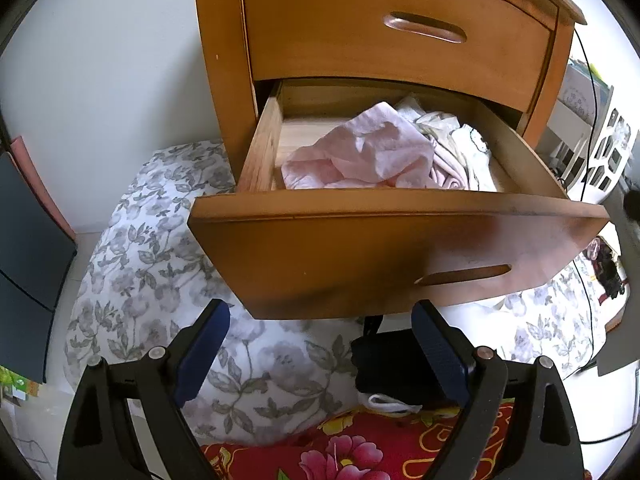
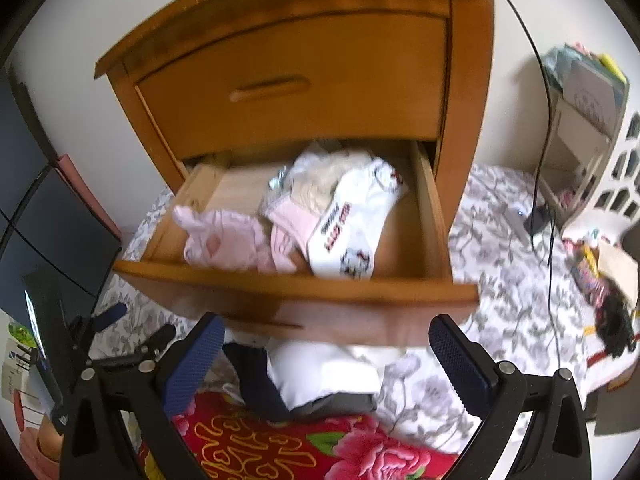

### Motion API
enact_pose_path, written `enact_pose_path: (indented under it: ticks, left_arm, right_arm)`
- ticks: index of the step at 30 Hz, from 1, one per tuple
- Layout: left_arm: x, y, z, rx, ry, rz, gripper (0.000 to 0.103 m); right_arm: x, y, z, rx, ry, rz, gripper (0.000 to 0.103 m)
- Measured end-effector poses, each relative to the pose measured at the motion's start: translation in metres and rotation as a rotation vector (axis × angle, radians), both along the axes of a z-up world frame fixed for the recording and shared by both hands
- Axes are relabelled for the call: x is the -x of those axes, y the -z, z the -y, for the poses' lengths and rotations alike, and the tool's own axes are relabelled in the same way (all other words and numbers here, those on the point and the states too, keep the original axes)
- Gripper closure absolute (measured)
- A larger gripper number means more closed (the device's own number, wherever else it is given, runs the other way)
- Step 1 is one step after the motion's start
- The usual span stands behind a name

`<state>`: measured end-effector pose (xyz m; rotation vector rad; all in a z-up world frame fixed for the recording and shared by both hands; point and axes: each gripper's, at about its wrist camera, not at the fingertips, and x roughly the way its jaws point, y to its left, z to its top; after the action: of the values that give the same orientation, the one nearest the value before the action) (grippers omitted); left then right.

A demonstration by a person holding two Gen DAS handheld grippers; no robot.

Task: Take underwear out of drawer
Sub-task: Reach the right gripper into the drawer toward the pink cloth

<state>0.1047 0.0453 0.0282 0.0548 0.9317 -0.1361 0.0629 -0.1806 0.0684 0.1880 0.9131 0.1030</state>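
The wooden nightstand's lower drawer stands pulled out. Inside lies crumpled pink underwear, with a white printed garment and cream pieces to its right. My left gripper is open and empty, low in front of the drawer's face. My right gripper is also open and empty, just below the drawer's front edge. The left gripper shows at the lower left of the right wrist view. Neither gripper touches any clothing.
The top drawer is shut. Under the open drawer, dark and white clothes lie on grey floral bedding. A red flowered blanket is nearest me. A black cable hangs at the right, beside a white shelf.
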Motion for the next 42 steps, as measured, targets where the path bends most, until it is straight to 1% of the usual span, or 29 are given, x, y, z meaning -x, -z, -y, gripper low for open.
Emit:
enact_pose_path:
  ticks: [2,7,11,14,18,25,27,29,32,35,40,41,42]
  left_arm:
    - [-0.002,0.000,-0.002,0.018,0.001,-0.004,0.010]
    - [-0.005,0.001,-0.006,0.062,0.001,-0.006,0.010]
    - [-0.007,0.001,-0.008,0.079,0.007,0.002,0.010]
    - [-0.007,0.000,-0.010,0.098,0.010,0.009,0.010]
    - [-0.008,0.000,-0.012,0.119,0.013,0.019,0.010]
    - [-0.011,0.004,-0.016,0.141,0.000,0.016,0.010]
    - [-0.012,0.005,-0.018,0.155,-0.006,0.011,0.010]
    - [-0.013,0.006,-0.019,0.165,-0.012,0.009,0.010]
    - [-0.014,0.008,-0.017,0.144,-0.016,0.005,0.010]
    - [-0.014,0.010,-0.015,0.134,-0.010,0.002,0.010]
    - [-0.014,0.012,-0.015,0.151,0.003,-0.001,0.010]
    - [-0.014,0.013,-0.015,0.150,0.004,-0.003,0.010]
    - [-0.015,0.014,-0.015,0.152,0.004,-0.005,0.010]
  right_arm:
    - [-0.006,-0.009,0.000,0.017,-0.014,0.014,0.000]
    - [-0.024,-0.040,-0.002,0.049,-0.055,0.080,0.000]
    - [-0.040,-0.064,-0.005,0.070,-0.081,0.149,0.000]
    - [-0.051,-0.077,-0.011,0.082,-0.114,0.177,0.000]
    - [-0.063,-0.084,-0.021,0.102,-0.160,0.183,0.000]
    - [-0.080,-0.080,-0.028,0.067,-0.208,0.181,0.000]
    - [-0.085,-0.078,-0.029,0.055,-0.219,0.171,0.000]
    - [-0.090,-0.074,-0.030,0.071,-0.222,0.152,0.000]
    - [-0.097,-0.067,-0.033,0.092,-0.224,0.123,0.000]
    - [-0.107,-0.056,-0.033,0.074,-0.241,0.078,0.000]
    - [-0.134,-0.021,-0.032,0.082,-0.223,-0.064,0.000]
    - [-0.137,-0.015,-0.031,0.087,-0.221,-0.081,0.002]
    - [-0.143,-0.005,-0.031,0.093,-0.219,-0.118,0.003]
